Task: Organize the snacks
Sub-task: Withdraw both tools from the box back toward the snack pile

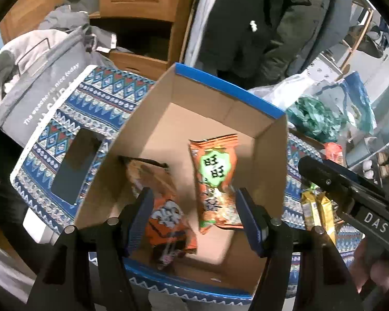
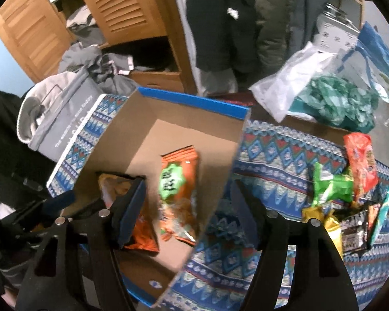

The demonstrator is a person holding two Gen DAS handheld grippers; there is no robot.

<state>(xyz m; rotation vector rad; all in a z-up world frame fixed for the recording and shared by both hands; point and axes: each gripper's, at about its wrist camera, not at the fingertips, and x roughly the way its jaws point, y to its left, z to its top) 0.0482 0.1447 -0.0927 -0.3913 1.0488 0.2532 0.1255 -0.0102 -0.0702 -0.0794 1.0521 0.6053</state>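
An open cardboard box (image 1: 228,90) with a blue rim stands on a patterned blue cloth (image 2: 285,155). Two packets lie on its floor: an orange one with a green label (image 1: 215,178) (image 2: 177,181) and a darker orange one (image 1: 163,207) (image 2: 122,189) to its left. My left gripper (image 1: 194,215) hangs open above both packets, touching neither. My right gripper (image 2: 188,207) is open too, straddling the box's right wall with nothing gripped. Loose snacks lie on the cloth to the right: a green packet (image 2: 332,184), a red-orange one (image 2: 360,158), a yellow one (image 2: 326,223) and a dark one (image 2: 355,230).
A grey fabric bag (image 1: 39,77) of clothes stands left of the table. Plastic bags (image 2: 337,98) with green contents sit at the back right. Behind are a wooden louvred cabinet (image 2: 122,7) and hanging coats (image 1: 259,20). A rectangular hole (image 1: 75,165) opens in the cloth-covered top.
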